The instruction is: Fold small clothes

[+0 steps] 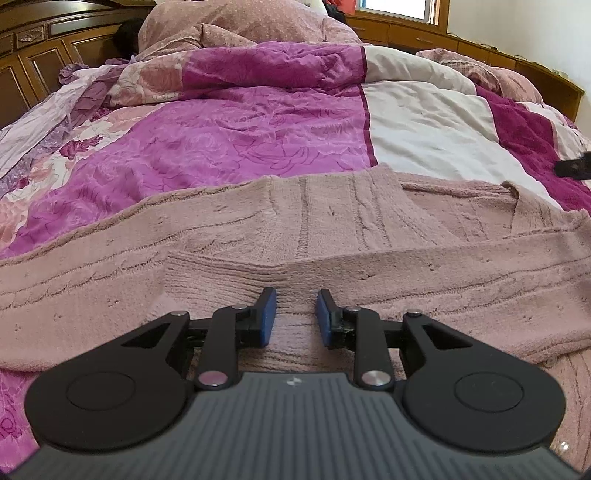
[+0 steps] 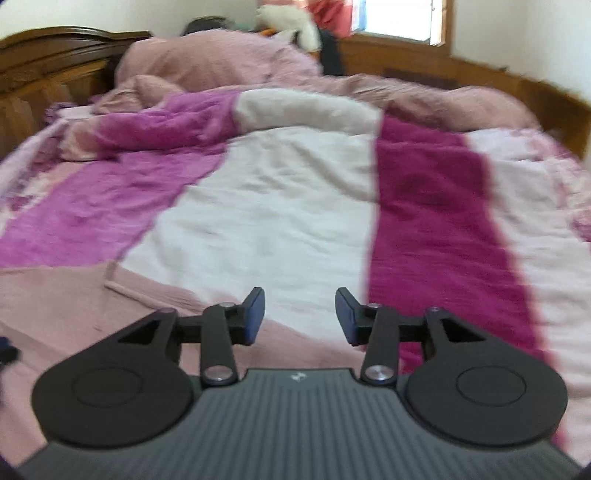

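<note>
A dusty pink knitted sweater (image 1: 332, 229) lies spread on the bed, with a sleeve folded across its body. My left gripper (image 1: 296, 316) hovers just over the sweater's near part, jaws open a little and empty, blue pads (image 1: 269, 314) showing. My right gripper (image 2: 300, 315) is open and empty above the sweater's right edge (image 2: 74, 306), where the pink knit meets the white band of the quilt. The right wrist view is blurred by motion. A dark part of the right gripper (image 1: 574, 166) shows at the far right of the left wrist view.
The bed is covered by a quilt with magenta (image 1: 229, 136), white (image 1: 424, 125) and dark crimson (image 2: 436, 206) bands. A rumpled pink blanket (image 1: 236, 26) is heaped at the head. A wooden headboard (image 1: 33, 55) and wooden ledge (image 2: 546, 96) border the bed.
</note>
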`<action>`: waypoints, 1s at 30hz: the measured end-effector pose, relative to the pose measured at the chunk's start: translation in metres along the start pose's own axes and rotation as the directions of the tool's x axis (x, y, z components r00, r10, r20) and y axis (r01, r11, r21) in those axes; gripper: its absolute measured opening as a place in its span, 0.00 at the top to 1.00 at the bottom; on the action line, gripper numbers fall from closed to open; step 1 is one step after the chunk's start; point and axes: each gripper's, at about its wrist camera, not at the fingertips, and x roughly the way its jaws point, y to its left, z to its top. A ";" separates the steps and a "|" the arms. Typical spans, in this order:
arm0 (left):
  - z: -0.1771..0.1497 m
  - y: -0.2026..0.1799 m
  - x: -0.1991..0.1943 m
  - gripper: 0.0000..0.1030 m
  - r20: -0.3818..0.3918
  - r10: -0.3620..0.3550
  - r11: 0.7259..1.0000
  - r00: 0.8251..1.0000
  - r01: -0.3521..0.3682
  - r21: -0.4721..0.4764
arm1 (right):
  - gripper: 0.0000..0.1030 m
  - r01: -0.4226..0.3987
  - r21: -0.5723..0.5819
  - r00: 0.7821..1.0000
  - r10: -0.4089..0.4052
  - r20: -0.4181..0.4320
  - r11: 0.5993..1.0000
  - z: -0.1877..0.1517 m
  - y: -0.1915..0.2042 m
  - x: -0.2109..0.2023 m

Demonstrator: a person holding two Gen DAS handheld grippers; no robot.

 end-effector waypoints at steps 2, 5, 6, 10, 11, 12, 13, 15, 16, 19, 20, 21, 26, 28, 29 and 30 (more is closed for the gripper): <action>0.001 0.001 0.000 0.70 -0.003 -0.002 1.000 1.000 0.002 -0.010 | 0.57 -0.022 0.026 1.000 0.022 -0.022 0.999 0.004 0.004 0.016; 0.002 0.003 0.000 0.70 -0.007 -0.011 1.000 1.000 0.011 -0.026 | 0.57 -0.053 0.112 0.997 0.059 -0.057 0.992 0.006 0.001 0.040; 0.002 0.004 0.000 0.70 -0.007 -0.013 0.999 1.000 0.013 -0.030 | 0.57 -0.071 0.143 0.994 0.083 -0.076 0.987 0.006 -0.002 0.049; 0.001 0.004 0.000 0.70 -0.005 -0.017 0.999 1.000 0.017 -0.031 | 0.55 -0.179 0.213 0.964 0.214 -0.156 0.960 -0.003 -0.005 0.062; 0.001 0.004 0.000 0.70 -0.004 -0.017 0.999 1.000 0.017 -0.030 | 0.55 -0.194 0.188 0.962 0.225 -0.158 0.963 -0.005 -0.003 0.061; 0.001 0.005 0.000 0.70 -0.002 -0.017 0.999 1.000 0.017 -0.029 | 0.55 -0.204 0.159 0.961 0.229 -0.158 0.966 -0.007 0.000 0.058; 0.000 0.005 0.000 0.70 -0.001 -0.016 0.999 1.000 0.016 -0.029 | 0.55 -0.213 0.123 0.959 0.231 -0.165 0.969 -0.008 0.003 0.057; 0.000 0.004 0.000 0.70 0.000 -0.013 0.999 1.000 0.013 -0.029 | 0.58 -0.225 0.080 0.956 0.235 -0.176 0.971 -0.010 0.007 0.054; -0.001 0.003 0.001 0.69 0.002 -0.011 1.000 1.000 0.011 -0.027 | 0.62 -0.235 0.052 0.954 0.241 -0.181 0.971 -0.011 0.010 0.052; -0.001 0.002 0.000 0.69 0.007 -0.009 1.000 1.000 0.009 -0.020 | 0.77 -0.271 0.000 0.944 0.266 -0.194 0.963 -0.010 0.016 0.046; -0.002 0.002 0.000 0.69 0.007 -0.009 1.000 1.000 0.009 -0.020 | 0.81 -0.277 -0.027 0.944 0.267 -0.193 0.961 -0.009 0.018 0.044; -0.002 0.002 0.000 0.69 0.007 -0.009 1.000 1.000 0.009 -0.021 | 0.85 -0.272 -0.065 0.949 0.256 -0.185 0.960 -0.009 0.022 0.041; -0.003 0.001 0.000 0.69 0.012 -0.005 1.000 1.000 0.005 -0.022 | 0.89 -0.116 -0.160 0.992 0.108 -0.060 0.980 -0.008 0.031 0.037; -0.003 0.000 0.000 0.69 0.014 -0.001 1.000 1.000 0.002 -0.019 | 0.89 -0.071 -0.150 0.997 0.064 -0.051 0.986 -0.008 0.031 0.046; -0.003 0.000 0.001 0.69 0.016 0.001 1.000 1.000 -0.001 -0.016 | 0.89 -0.068 -0.138 0.996 0.060 -0.064 0.988 -0.009 0.030 0.052; -0.004 -0.001 0.001 0.69 0.017 0.003 1.000 1.000 -0.003 -0.012 | 0.88 -0.061 -0.127 0.996 0.052 -0.070 0.990 -0.010 0.031 0.058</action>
